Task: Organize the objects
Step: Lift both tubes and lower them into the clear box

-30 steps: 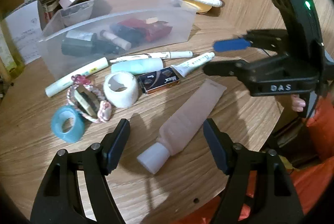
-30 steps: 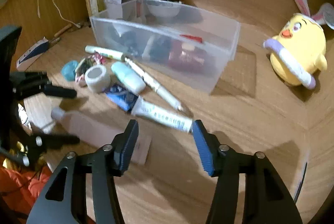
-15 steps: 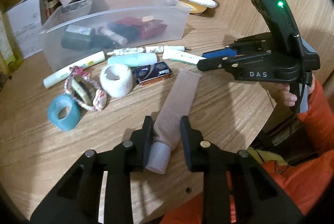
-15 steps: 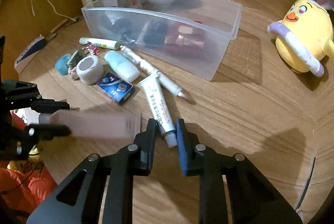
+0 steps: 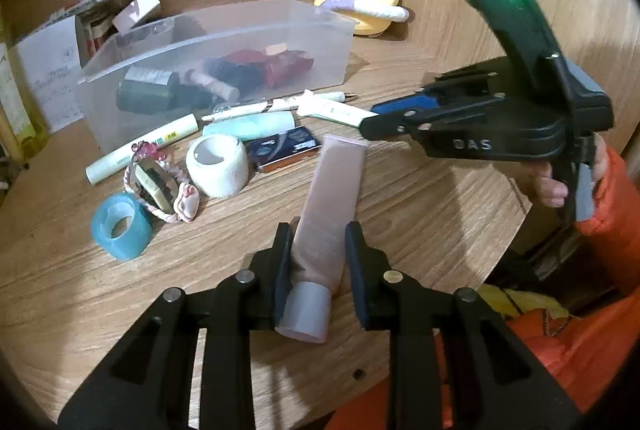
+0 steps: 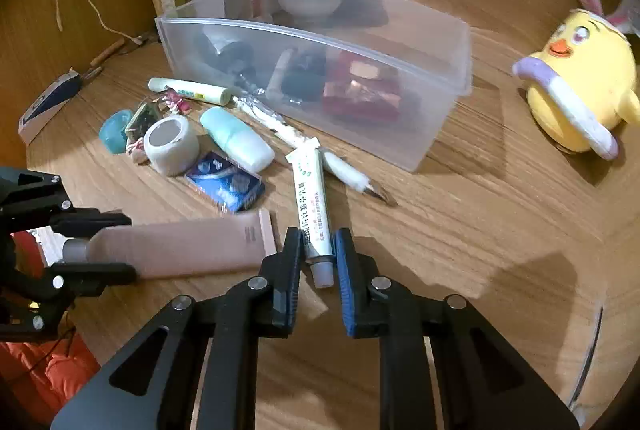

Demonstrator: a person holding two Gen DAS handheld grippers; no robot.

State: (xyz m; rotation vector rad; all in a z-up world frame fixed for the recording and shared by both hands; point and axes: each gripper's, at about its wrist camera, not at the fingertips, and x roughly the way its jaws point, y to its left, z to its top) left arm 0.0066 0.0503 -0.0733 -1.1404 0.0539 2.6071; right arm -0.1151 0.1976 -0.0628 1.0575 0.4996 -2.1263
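The clear plastic storage bin sits toward the back of the round wooden counter and already holds several things: dark bottles, a red packet, a pale stick. That part looks done. A yellow plush chick with rabbit ears stands apart to the bin's right.

Still loose in front of the bin are the long pinkish-beige squeeze tube, a white roll of bandage tape, a mint-green capped container, a blue-and-black small box, a pale yellow-green tube, a wrapped white pen, a light-blue tape ring, a beaded hair tie, and a small white ointment tube with green print.

The left claw is closed narrowly on the pinkish-beige tube near its cap. The right claw pinches the ointment tube's cap end. Judging by this, roughly half remains, with two items in hand for the bin.
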